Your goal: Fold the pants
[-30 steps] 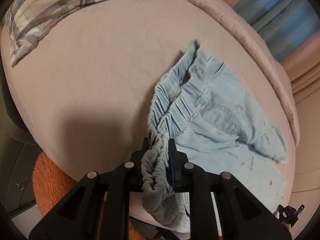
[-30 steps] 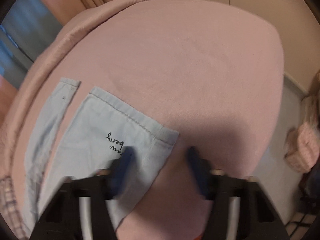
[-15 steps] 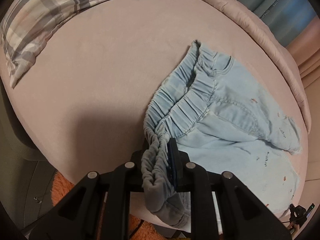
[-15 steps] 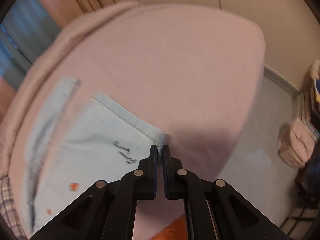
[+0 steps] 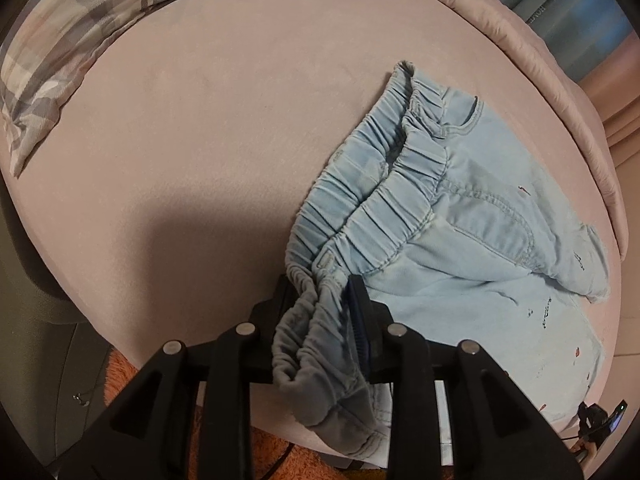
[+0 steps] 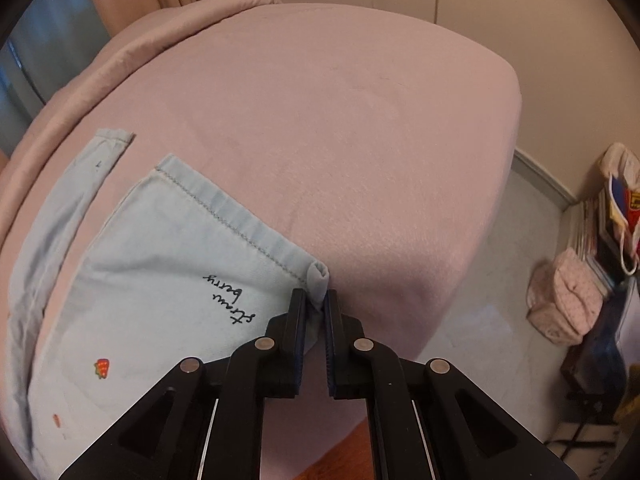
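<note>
Light blue pants [image 5: 460,248] lie spread on a pink bed [image 5: 200,140]. Their elastic waistband [image 5: 380,184] is bunched at the near edge, and its end hangs down between the jaws of my left gripper [image 5: 322,292]. Those jaws are opening, with the gathered fabric still filling the gap and touching both pads. In the right wrist view a pant leg [image 6: 168,264] with black script and small strawberry prints lies flat. My right gripper [image 6: 316,300] is shut on the folded-up hem corner [image 6: 319,276] at the bed's near edge.
A plaid pillow [image 5: 80,20] lies at the far left of the bed. A rolled pink blanket [image 5: 560,80] runs along the far side. An orange rug [image 5: 120,380] shows below the bed edge. A pink bag [image 6: 568,300] and stacked books [image 6: 600,232] stand on the floor at right.
My right gripper went from open over the hem corner to shut on it, lifting the corner slightly. The left jaws have spread a little around the waistband.
</note>
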Tool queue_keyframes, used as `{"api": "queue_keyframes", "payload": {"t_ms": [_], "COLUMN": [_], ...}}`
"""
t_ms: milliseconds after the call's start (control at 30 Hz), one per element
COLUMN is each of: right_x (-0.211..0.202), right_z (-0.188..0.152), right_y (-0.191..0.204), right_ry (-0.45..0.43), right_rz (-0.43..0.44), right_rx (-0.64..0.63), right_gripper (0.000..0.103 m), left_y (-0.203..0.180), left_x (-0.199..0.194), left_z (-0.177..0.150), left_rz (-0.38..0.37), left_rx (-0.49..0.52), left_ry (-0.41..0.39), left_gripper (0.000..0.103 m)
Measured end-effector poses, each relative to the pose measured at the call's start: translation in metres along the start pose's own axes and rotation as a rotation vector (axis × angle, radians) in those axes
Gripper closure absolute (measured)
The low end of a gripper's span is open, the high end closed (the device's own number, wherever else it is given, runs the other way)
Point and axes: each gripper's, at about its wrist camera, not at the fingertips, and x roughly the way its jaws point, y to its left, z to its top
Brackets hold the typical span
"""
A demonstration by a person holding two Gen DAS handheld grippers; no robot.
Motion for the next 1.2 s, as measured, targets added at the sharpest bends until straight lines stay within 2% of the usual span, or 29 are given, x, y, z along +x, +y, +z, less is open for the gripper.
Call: {"api": "queue_keyframes", "payload": {"t_ms": [200,733,800,867,900,967,1067,1200], "right_x": [-0.006,-0.006,-0.006,-0.008,-0.011,-0.024,-0.037,-0.012], "right_z": [-0.009,-0.014,-0.014,-0.013,-0.013,-0.012,-0.01,-0.012], "right_y": [-0.007,-0.006,-0.006,-0.007,-0.006,-0.006,-0.012,-0.014], "right_ry": [-0.04,-0.064,-0.063,-0.066,-0.07,-0.099,-0.116,-0.049], "right_rz": [0.006,-0.01,-0.009,0.004,0.008,0.0,0.037,0.038], "right_rx": [0.0,-0.016,-0.014,-0.007,-0.008,-0.031,-0.017,-0.006], "right_gripper": [0.099,0.099,0.099,0.099,0.099,0.099,0.099,0.099], "left_y": [0.002,0.003,0.004,0.005,0.005,0.005,0.004,0.0], "left_x": [0.003,0.004,0.003,-0.003,-0.007,-0.013,-0.002,-0.002], "left_z": [0.004,0.002,0.002,0.002,0.002,0.003,0.0,0.0], "left_rz": [-0.014,-0.031,-0.037,-0.063,-0.069,-0.073,-0.054,-0.015], "left_rx": [-0.01,-0.031,-0.041,-0.054,-0.054,-0.035,-0.025,-0.018], "left_ry": [0.005,0.006,0.005,0.012,0.01,0.001,0.014,0.0], "left_gripper": [0.071,0.071,0.075,0.085,0.085,0.085,0.084,0.077]}}
